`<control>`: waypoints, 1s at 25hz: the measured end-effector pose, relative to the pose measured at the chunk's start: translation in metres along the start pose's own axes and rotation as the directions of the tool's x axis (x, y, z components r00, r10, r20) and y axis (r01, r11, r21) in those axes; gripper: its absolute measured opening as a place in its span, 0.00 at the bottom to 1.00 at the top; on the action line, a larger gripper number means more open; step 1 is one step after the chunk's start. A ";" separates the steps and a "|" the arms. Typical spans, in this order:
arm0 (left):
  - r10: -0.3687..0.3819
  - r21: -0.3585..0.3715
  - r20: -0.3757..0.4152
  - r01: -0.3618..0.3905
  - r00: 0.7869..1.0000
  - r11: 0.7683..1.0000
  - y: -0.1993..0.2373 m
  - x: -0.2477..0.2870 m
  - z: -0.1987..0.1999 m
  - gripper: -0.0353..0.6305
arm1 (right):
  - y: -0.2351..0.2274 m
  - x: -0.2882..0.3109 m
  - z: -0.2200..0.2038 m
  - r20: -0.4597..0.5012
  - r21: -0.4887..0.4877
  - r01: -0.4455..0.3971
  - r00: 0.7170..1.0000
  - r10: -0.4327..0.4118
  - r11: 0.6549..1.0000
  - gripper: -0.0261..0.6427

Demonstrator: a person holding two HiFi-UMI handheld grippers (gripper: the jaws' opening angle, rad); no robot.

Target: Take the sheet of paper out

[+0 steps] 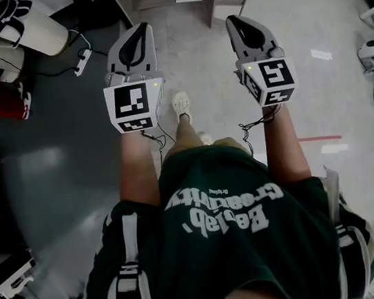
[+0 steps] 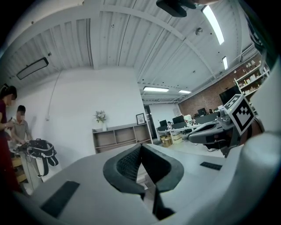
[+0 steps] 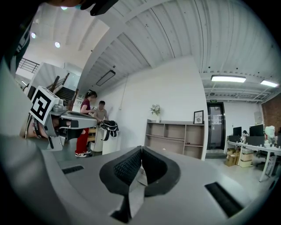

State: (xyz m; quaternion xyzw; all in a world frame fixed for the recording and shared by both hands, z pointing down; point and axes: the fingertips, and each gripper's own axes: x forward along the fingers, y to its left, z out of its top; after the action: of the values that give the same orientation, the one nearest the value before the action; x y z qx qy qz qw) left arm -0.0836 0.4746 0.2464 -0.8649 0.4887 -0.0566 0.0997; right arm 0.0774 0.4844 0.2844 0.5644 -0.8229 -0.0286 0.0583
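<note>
The left forearm (image 1: 138, 170) and right forearm (image 1: 288, 147) reach forward side by side, well apart, one on each side of the person's shoe (image 1: 181, 104). The left gripper (image 1: 142, 29) and right gripper (image 1: 233, 21) point level, their tips beyond the shoe and their marker cubes (image 1: 131, 105) facing up. The left fingers (image 2: 125, 165) are pressed together with nothing between them. The right fingers (image 3: 125, 167) meet the same way and hold nothing.

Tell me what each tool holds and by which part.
Nothing is held: the left tool and the right tool both have their jaws shut together with nothing between them.
</note>
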 end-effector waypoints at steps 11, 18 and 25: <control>-0.018 0.014 -0.002 0.018 1.000 1.000 0.049 0.104 -0.018 0.08 | -0.044 0.100 -0.005 -0.010 0.005 0.009 1.000 -0.008 1.000 0.09; -0.038 0.032 -0.004 0.038 0.999 0.999 0.102 0.191 -0.025 0.08 | -0.078 0.194 0.005 -0.004 0.013 0.024 1.000 -0.024 1.000 0.09; -0.065 0.049 0.001 0.065 0.998 0.997 0.153 0.268 -0.033 0.08 | -0.106 0.280 0.007 -0.004 0.027 0.052 0.999 -0.052 0.998 0.09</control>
State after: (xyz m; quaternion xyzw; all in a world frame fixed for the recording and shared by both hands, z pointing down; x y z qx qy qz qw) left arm -0.0798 0.1643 0.2437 -0.8776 0.4588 -0.0707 0.1196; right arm 0.0752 0.1847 0.2831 0.5865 -0.8081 -0.0178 0.0513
